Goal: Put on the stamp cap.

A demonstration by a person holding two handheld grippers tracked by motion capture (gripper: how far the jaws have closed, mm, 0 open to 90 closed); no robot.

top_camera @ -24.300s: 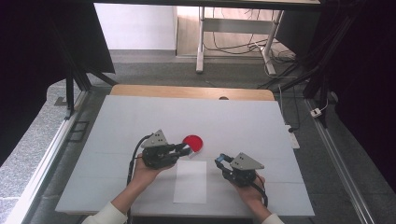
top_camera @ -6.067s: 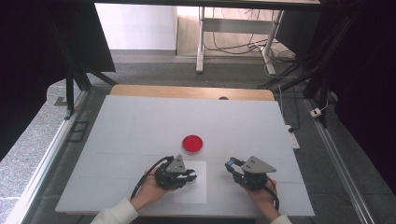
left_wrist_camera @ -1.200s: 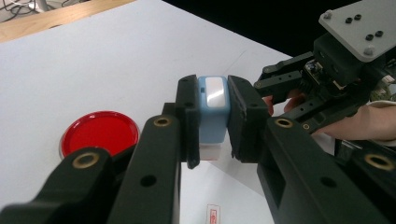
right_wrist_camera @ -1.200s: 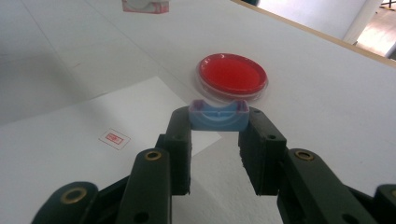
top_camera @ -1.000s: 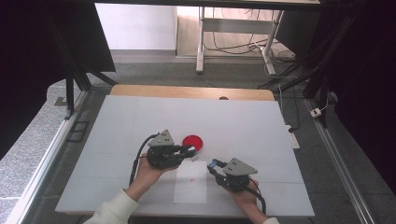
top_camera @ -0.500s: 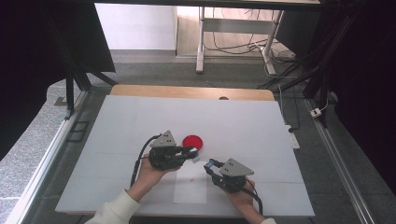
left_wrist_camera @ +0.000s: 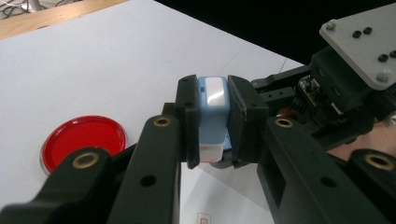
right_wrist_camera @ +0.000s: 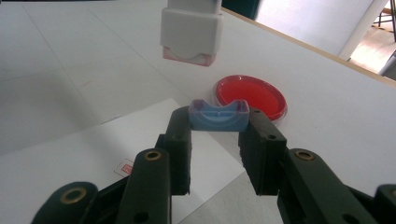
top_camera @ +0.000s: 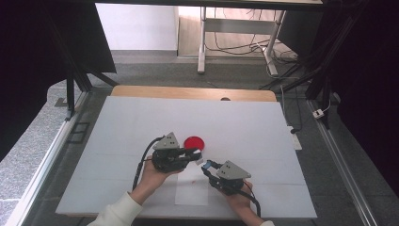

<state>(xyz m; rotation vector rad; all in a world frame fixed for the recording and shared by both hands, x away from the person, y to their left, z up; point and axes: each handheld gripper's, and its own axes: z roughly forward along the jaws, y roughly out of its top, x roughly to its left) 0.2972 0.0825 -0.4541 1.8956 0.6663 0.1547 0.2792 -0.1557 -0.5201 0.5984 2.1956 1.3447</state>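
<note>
Left claw (left_wrist_camera: 211,122) clamped on a blue-and-white plastic stamp body (left_wrist_camera: 213,114), right claw (right_wrist_camera: 217,135) pinching its small blue plastic cap (right_wrist_camera: 218,115) just right, above white paper sheet (top_camera: 192,188), round red dish (top_camera: 194,142) far on white worktop (top_camera: 141,117)

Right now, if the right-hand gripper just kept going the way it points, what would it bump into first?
Probably the white stamp body that the left gripper holds just ahead and above the blue cap in the right gripper. If it passed beneath, the red dish lies next. Depth is unclear.
</note>
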